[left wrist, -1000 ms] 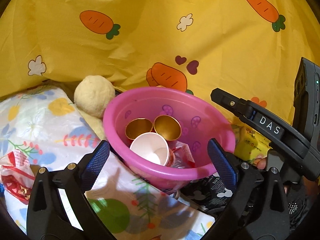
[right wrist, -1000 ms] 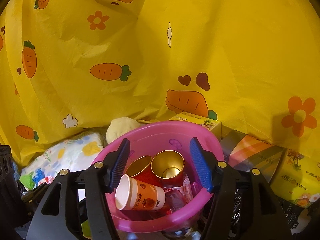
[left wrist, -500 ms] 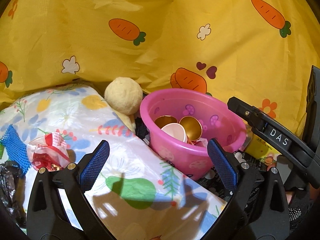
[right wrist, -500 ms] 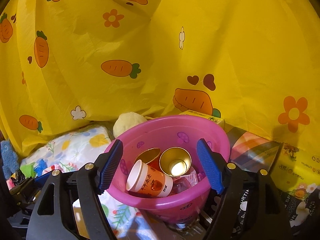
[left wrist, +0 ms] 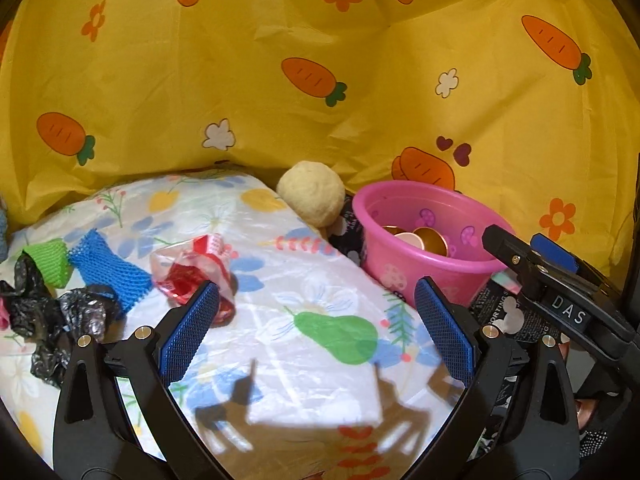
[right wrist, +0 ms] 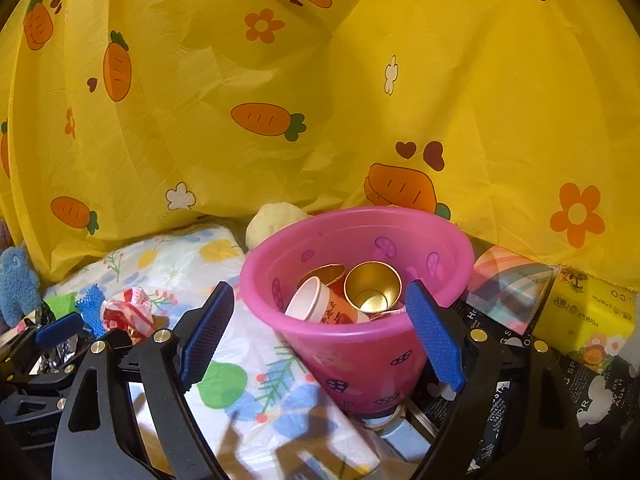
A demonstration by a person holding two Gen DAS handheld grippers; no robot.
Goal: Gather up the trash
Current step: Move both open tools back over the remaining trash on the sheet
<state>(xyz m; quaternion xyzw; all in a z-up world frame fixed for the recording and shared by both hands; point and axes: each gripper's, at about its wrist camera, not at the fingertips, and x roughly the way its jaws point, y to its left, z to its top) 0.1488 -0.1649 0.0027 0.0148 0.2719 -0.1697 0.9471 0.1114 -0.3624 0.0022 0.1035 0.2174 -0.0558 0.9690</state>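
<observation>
A pink basin (left wrist: 404,272) (right wrist: 360,356) holds a white paper cup (right wrist: 316,304) and gold-lined cups (right wrist: 372,288). My left gripper (left wrist: 316,332) is open and empty over the floral cloth (left wrist: 280,280). A red-and-clear crumpled wrapper (left wrist: 188,268) (right wrist: 128,314) lies just past its left finger. Blue mesh (left wrist: 106,270), green mesh (left wrist: 50,260) and a black crumpled bag (left wrist: 52,328) lie further left. My right gripper (right wrist: 320,336) is open and empty, its jaws on either side of the basin's near wall.
A cream plush ball (left wrist: 312,194) sits behind the basin. A yellow carrot-print sheet (left wrist: 320,60) hangs at the back. A striped box (right wrist: 508,284) and a yellow tissue pack (right wrist: 592,320) lie right of the basin. A blue plush toy (right wrist: 16,280) is at far left.
My left gripper has pulled back and swung left, away from the basin, bringing the wrapper, mesh and black bag into view. My right gripper has drawn back slightly from the basin.
</observation>
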